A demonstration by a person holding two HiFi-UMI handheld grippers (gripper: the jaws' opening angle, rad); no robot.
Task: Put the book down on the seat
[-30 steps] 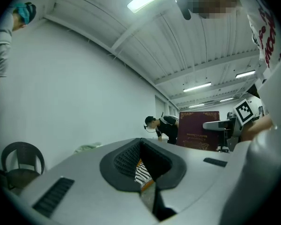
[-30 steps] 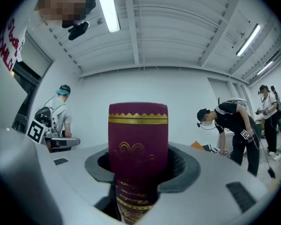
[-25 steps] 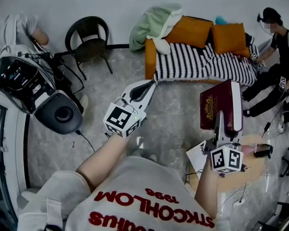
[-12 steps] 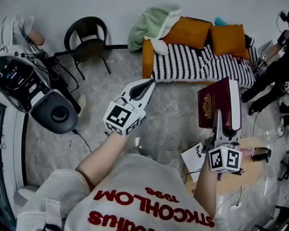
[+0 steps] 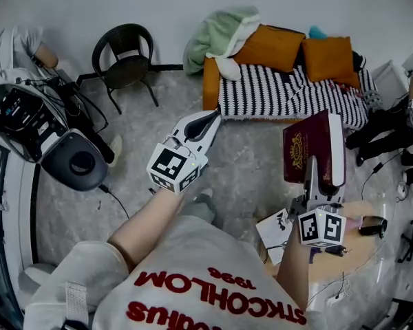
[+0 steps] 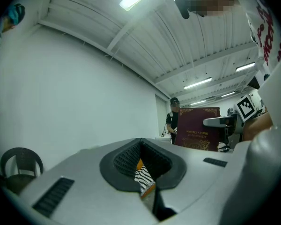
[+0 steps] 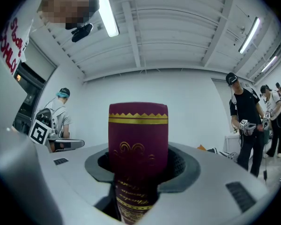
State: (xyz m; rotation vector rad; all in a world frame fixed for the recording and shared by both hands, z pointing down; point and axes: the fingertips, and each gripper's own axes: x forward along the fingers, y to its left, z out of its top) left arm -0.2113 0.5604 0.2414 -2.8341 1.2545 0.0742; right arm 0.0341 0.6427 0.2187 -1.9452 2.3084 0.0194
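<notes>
A maroon book (image 5: 305, 150) with gold ornament stands upright in the air, and my right gripper (image 5: 322, 176) is shut on its lower edge. In the right gripper view the book (image 7: 138, 135) fills the gap between the jaws of that gripper (image 7: 138, 175). Beyond it on the floor is the low seat (image 5: 289, 89) with a black-and-white striped cover. My left gripper (image 5: 212, 119) hovers left of the book, shut and holding nothing, its tip towards the seat's left end. In the left gripper view only a sliver of striped cover (image 6: 144, 178) shows between the pads of that gripper (image 6: 143, 170).
Two orange cushions (image 5: 272, 45) and a green blanket (image 5: 220, 31) lie at the seat's back. A black chair (image 5: 127, 55) stands to its left. Dark equipment (image 5: 72, 158) with cables sits far left. A round wooden table (image 5: 354, 246) is beside my right arm. People stand at both edges.
The person at the right edge has moved mostly out of the head view. Both grippers and the book have stayed almost where they were.
</notes>
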